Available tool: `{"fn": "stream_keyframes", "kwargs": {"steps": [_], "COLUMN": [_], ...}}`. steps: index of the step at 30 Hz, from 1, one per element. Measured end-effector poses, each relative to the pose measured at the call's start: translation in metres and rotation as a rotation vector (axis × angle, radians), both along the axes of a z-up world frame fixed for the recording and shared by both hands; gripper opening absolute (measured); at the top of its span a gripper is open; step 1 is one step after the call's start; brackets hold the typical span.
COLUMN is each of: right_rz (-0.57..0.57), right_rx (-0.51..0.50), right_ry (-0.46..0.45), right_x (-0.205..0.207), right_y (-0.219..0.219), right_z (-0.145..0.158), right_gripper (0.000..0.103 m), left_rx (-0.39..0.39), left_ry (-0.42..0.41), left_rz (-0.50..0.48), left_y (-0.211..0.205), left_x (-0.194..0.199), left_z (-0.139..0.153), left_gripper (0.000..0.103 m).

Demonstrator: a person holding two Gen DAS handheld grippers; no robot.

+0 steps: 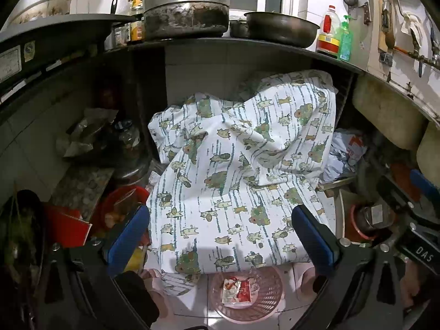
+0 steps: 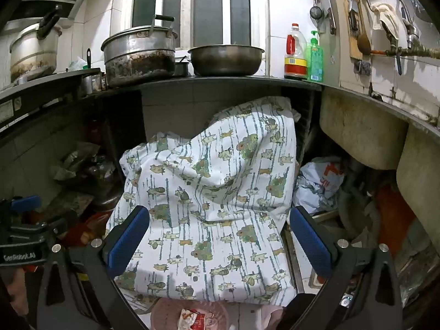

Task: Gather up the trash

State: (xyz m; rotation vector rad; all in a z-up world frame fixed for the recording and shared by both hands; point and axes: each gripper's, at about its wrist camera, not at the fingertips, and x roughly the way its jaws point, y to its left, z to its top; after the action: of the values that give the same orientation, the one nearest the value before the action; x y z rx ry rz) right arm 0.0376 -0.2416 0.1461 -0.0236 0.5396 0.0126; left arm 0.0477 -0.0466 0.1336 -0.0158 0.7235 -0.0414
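Observation:
A pink mesh waste basket (image 1: 264,302) stands on the tiled floor below my left gripper (image 1: 221,220). Crumpled red and white wrappers (image 1: 237,291) lie inside it. The basket also shows at the bottom of the right wrist view (image 2: 165,315), with the wrappers (image 2: 192,319) in it. Both grippers are open and empty. My right gripper (image 2: 220,221) hovers in front of a patterned white cloth (image 2: 209,192) that covers something bulky under the counter. The cloth fills the middle of the left wrist view (image 1: 233,170) too.
A dark counter (image 2: 220,81) carries a big pot (image 2: 139,55), a metal basin (image 2: 226,59), an oil bottle (image 2: 295,52) and a green soap bottle (image 2: 315,57). A crumpled plastic bag (image 2: 319,184) lies right of the cloth. A red basin (image 1: 121,206) and jars sit at the left.

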Motion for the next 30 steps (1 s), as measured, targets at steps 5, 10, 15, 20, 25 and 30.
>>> {"fn": "stream_keyframes", "kwargs": {"steps": [5,10,15,20,25,30], "right_rz": [0.019,0.011,0.005,-0.003,-0.014,-0.013], "right_rx": [-0.013,-0.010,-0.007,-0.003,-0.004,-0.008], "right_ry": [-0.003,0.012,0.010,0.013,0.016,0.013], "right_x": [0.0003,0.0038,0.0044,0.0057,0.0054,0.0056], "right_y": [0.0026,0.0013,-0.0011,-0.0030,-0.0036,-0.0037], "right_z": [-0.0005,-0.0041,-0.0043,-0.0052,-0.0064,-0.0059], "right_gripper": [0.103,0.103,0.103,0.103,0.103,0.103], "left_rx": [-0.025,-0.001,-0.002,0.005,0.009,0.019], "left_ry": [0.013,0.001,-0.001,-0.001,-0.003,-0.010], "left_rz": [-0.022,-0.018,-0.017,-0.013,-0.013,-0.006], "left_y": [-0.0008,-0.0043,-0.0049,-0.0038,-0.0044,0.0000], "left_x": [-0.0012,-0.0031,-0.0026,-0.0021,-0.0027,-0.0036], "left_z": [-0.0002,0.0014,0.0013,0.0014,0.0016,0.0011], "left_gripper": [0.103,0.103,0.103,0.102,0.103,0.103]}}
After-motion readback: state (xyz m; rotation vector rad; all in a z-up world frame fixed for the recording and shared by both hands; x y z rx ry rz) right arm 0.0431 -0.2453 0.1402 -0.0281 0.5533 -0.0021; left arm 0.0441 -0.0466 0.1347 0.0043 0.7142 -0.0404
